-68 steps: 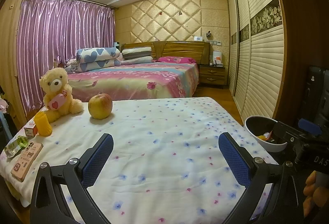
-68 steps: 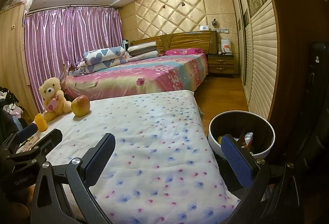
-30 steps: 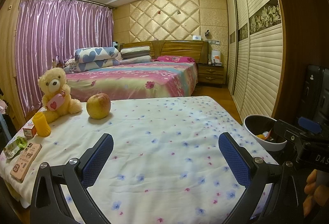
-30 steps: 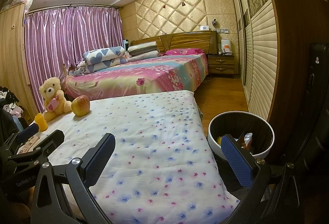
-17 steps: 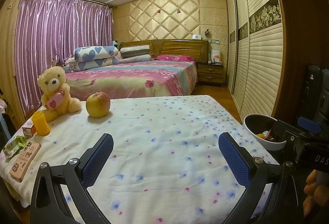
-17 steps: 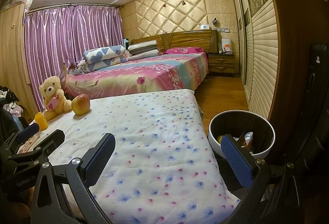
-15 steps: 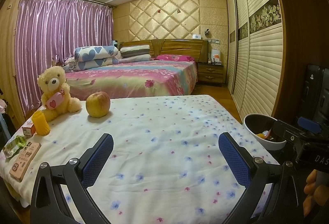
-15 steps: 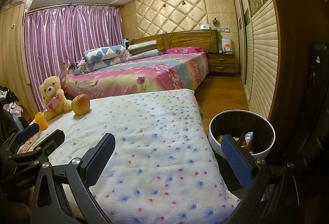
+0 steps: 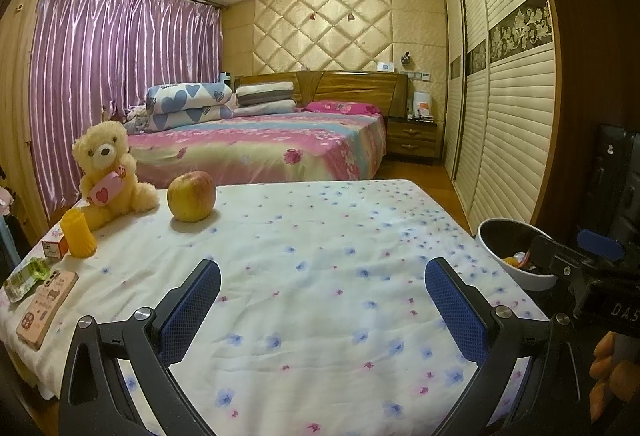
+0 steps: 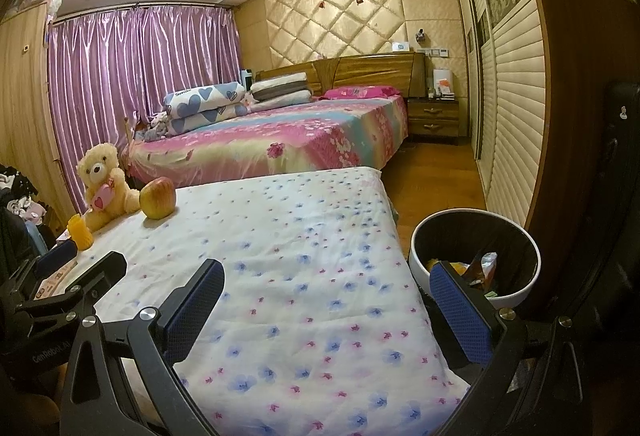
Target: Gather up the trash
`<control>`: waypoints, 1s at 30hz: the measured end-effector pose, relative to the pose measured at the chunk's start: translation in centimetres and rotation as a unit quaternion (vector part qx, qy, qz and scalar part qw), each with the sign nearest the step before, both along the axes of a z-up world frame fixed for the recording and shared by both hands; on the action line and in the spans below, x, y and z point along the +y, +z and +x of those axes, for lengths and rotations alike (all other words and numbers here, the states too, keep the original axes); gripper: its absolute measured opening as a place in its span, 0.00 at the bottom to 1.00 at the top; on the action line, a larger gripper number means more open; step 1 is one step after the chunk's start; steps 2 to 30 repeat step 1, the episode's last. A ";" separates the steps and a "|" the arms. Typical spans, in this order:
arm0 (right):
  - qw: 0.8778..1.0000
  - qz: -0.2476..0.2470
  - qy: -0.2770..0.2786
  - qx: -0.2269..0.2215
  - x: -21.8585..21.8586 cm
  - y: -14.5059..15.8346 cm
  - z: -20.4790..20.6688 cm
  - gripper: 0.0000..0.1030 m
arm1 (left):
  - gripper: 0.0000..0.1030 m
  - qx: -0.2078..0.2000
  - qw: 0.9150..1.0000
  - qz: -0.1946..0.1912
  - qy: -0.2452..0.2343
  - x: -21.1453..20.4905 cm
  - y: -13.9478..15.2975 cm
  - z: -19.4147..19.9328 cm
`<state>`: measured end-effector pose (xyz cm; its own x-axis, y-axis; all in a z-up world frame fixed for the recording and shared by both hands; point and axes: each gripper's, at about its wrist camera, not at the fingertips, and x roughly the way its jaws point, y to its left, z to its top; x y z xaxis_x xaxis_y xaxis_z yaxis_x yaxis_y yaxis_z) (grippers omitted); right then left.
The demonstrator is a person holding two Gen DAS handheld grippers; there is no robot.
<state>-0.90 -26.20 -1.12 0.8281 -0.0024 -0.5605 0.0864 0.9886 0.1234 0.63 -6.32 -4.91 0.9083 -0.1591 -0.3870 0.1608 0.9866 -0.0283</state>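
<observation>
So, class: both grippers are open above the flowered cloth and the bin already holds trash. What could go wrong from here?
1. The apple, teddy bear and phone sit near the green wrapper; a non-trash item could be grabbed by mistake.
2. The apple is round and may roll if nudged.
3. The bin stands beside the table's edge, close to the right gripper; a swing could knock it.
</observation>
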 end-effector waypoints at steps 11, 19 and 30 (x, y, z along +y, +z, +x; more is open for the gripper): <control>1.000 0.000 0.001 0.003 0.0 0.0 0.2 1.00 | 1.00 0.003 1.000 -0.001 0.001 0.1 0.0 0.2; 1.000 0.000 0.001 0.003 0.0 0.0 0.2 1.00 | 1.00 0.003 1.000 -0.001 0.001 0.1 0.0 0.2; 1.000 0.000 0.001 0.003 0.0 0.0 0.2 1.00 | 1.00 0.003 1.000 -0.001 0.001 0.1 0.0 0.2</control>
